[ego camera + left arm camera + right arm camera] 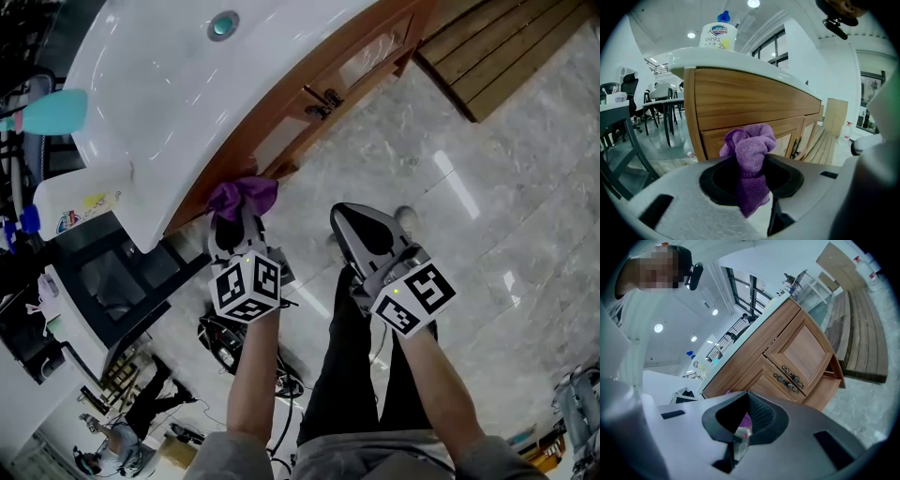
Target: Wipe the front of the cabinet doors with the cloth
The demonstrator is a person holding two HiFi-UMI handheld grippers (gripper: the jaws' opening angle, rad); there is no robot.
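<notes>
The glossy grey marble floor (450,187) carries the wooden cabinet (298,89) and a slatted wooden platform (497,47).

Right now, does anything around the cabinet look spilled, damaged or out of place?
Nothing spilled or damaged. The one stray item is what looks like a small bottle on the floor by the corner of the cabinet. The cloth is bunched in the left gripper.

We are holding both forearms out at the lower centre of the frame. Our left hand-held gripper (236,219) is clamping the purple cloth (244,195). Our right hand-held gripper (349,221) is hanging beside it, jaws together, empty.
</notes>
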